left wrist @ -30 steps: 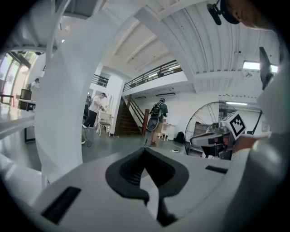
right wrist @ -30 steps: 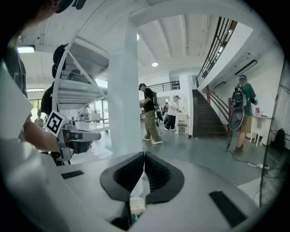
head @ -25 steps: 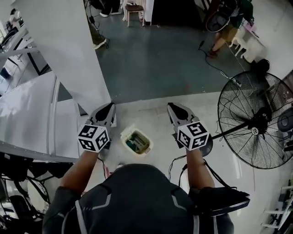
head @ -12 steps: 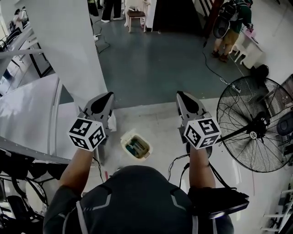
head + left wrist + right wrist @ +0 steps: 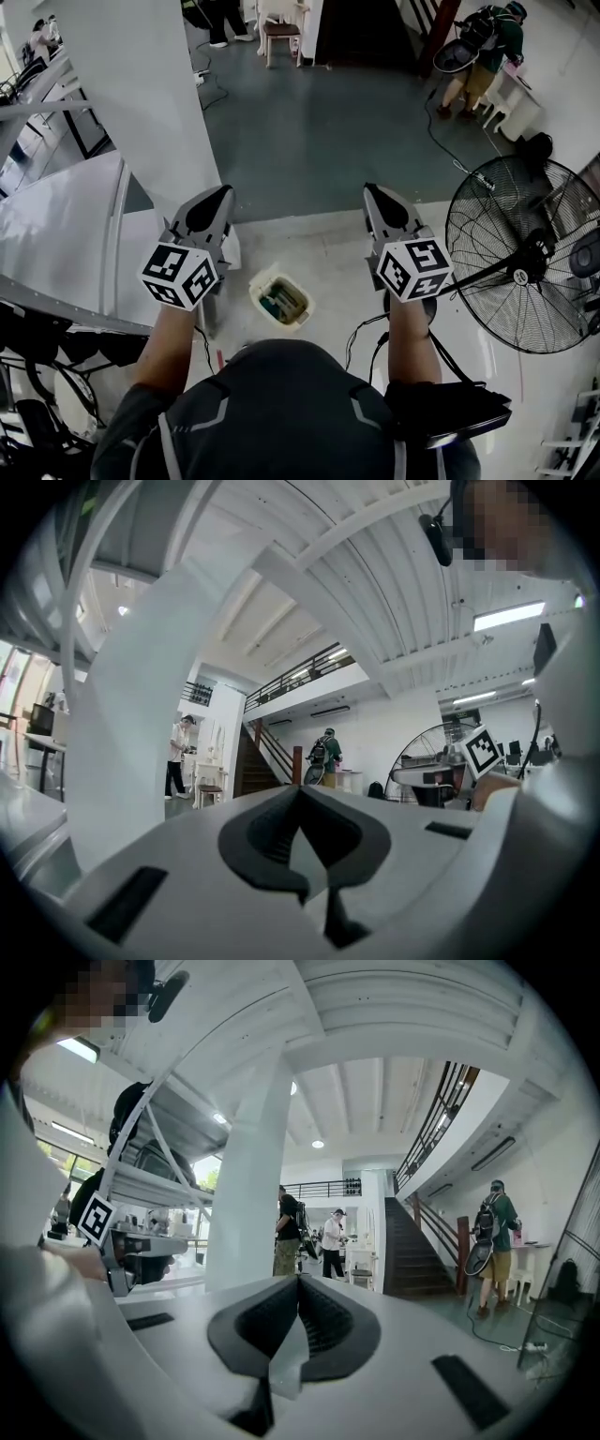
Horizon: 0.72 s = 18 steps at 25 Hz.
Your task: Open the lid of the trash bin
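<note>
The left hand-held gripper and right hand-held gripper, both closed on nothing, point levelly into the room, seemingly a neutral carrying pose, while the small white trash bin stands on the floor below between them, its contents showing from above.

Big white room with a high ribbed ceiling. Dark grey floor far off, pale floor close by. Thick white pillar on the left. Large round fan on the right. Dark stairs at the back, small chair nearby. Long bright light up high. Railing along an upper level.
</note>
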Tool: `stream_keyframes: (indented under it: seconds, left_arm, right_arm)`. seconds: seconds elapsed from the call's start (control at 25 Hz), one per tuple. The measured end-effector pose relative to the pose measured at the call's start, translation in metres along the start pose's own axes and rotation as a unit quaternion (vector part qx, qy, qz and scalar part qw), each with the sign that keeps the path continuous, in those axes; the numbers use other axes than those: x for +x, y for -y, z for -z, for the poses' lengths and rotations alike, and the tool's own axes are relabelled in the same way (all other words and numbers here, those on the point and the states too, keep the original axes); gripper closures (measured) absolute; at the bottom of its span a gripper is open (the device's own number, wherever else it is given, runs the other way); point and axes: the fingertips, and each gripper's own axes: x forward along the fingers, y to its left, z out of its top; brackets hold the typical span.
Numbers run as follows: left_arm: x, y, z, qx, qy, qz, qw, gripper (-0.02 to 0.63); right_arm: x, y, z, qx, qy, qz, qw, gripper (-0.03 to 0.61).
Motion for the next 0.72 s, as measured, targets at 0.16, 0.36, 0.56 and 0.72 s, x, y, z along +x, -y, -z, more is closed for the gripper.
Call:
stream_keyframes:
  seconds: [0.16, 0.36, 0.56, 0.72]
  left_arm:
    - [0.003, -0.004, 0.008, -0.002, -0.025, -0.009, 0.9997, 0.604]
    - [-0.002, -0.008, 0.013, -0.027, -0.024, -0.012, 0.9993, 0.604]
    - [-0.008, -0.014, 0.015, -0.049, -0.030, -0.013, 0.9983, 0.606]
    - [-0.010, -0.014, 0.010, -0.038, -0.026, -0.016, 0.9988, 0.606]
  right_arm:
    - [-0.002, 0.005, -0.003, 0.000, 0.005, 0.013, 1.000, 0.552]
    - [-0.002, 0.006, -0.002, 0.001, 0.002, 0.019, 1.000, 0.552]
    - [-0.005, 0.007, 0.004, 0.007, -0.008, 0.026, 1.000, 0.554]
    - [-0.007, 0.006, -0.001, 0.006, -0.004, 0.025, 1.000, 0.554]
